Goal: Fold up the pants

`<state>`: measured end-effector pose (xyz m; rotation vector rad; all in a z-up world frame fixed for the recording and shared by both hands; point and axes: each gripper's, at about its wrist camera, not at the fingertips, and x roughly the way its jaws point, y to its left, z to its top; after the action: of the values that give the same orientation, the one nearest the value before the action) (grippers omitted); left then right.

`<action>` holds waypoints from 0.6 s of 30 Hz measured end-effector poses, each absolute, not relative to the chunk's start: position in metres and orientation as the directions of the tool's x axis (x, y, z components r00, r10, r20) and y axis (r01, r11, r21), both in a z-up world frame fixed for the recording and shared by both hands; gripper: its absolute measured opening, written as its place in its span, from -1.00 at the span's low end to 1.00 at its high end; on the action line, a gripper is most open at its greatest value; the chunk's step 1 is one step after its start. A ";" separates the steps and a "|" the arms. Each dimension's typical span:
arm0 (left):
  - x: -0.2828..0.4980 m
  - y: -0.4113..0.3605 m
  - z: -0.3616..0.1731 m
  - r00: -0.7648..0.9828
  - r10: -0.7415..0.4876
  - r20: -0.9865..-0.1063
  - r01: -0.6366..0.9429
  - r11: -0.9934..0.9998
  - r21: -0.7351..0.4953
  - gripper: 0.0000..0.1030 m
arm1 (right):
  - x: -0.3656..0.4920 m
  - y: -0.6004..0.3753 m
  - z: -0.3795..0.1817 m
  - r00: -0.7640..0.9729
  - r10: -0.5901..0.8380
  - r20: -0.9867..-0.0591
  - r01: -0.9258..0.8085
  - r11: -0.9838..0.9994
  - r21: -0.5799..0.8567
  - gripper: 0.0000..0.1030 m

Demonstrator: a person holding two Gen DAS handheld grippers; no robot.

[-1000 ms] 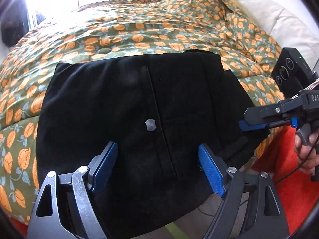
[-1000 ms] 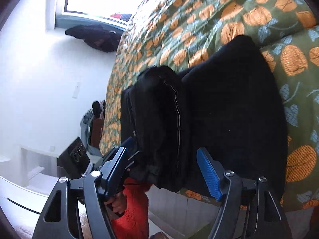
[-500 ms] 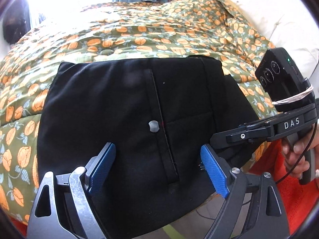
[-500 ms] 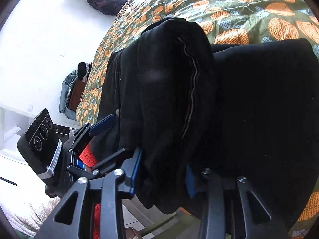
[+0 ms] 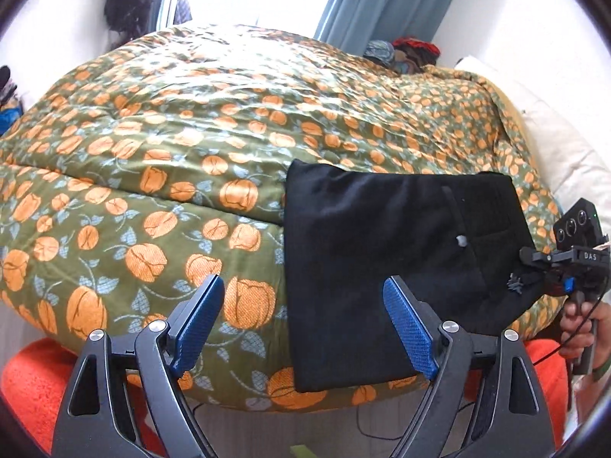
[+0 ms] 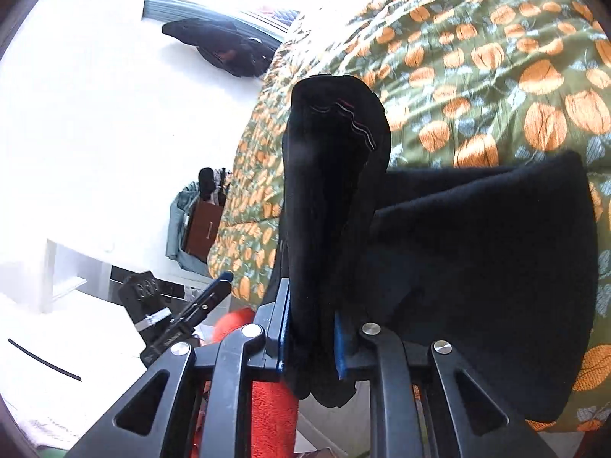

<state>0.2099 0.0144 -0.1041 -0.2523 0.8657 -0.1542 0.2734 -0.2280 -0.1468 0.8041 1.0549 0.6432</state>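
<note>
The black pants (image 5: pixel 385 244) lie folded into a square near the front edge of the bed, with a small grey button on top. My left gripper (image 5: pixel 305 328) is open and empty, held back from the pants over the bed's front edge. My right gripper (image 6: pixel 309 343) is shut on a bunched black edge of the pants (image 6: pixel 332 198), lifted upright between its blue pads. It also shows in the left wrist view (image 5: pixel 550 267) at the pants' right corner.
The bed is covered by a green quilt with orange flowers (image 5: pixel 172 145). An orange-red rug (image 5: pixel 34 374) lies below the bed's edge. A white pillow (image 5: pixel 565 152) sits at the right. Curtains (image 5: pixel 382 4) and clothes are behind the bed.
My left gripper has drawn back and to the left, away from the pants. My right gripper has closed on the pants' edge and lifted it.
</note>
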 end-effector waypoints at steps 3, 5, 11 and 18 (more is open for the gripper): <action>0.212 0.010 -0.103 0.641 -0.240 -0.729 0.043 0.959 -0.279 0.68 | 0.264 -0.256 -0.140 0.374 0.768 -0.520 -0.068 0.582 0.811 -0.64; 0.214 0.002 -0.104 0.638 -0.249 -0.729 0.063 0.960 -0.273 0.68 | 0.257 -0.272 -0.145 0.373 0.744 -0.555 -0.041 0.610 0.791 -0.64; 0.217 -0.035 -0.122 0.579 -0.279 -0.766 0.137 0.959 -0.246 0.68 | 0.247 -0.315 -0.214 0.288 0.638 -0.714 0.130 0.713 0.689 -0.60; 0.213 -0.062 -0.122 0.570 -0.228 -0.790 0.201 0.970 -0.136 0.69 | 0.243 -0.326 -0.178 0.408 0.483 -0.775 0.104 0.819 0.565 -0.29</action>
<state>0.2134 -0.0620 -0.1219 -0.0323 0.9315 -0.2519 0.2432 -0.3256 -0.1784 0.5941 1.1418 0.2574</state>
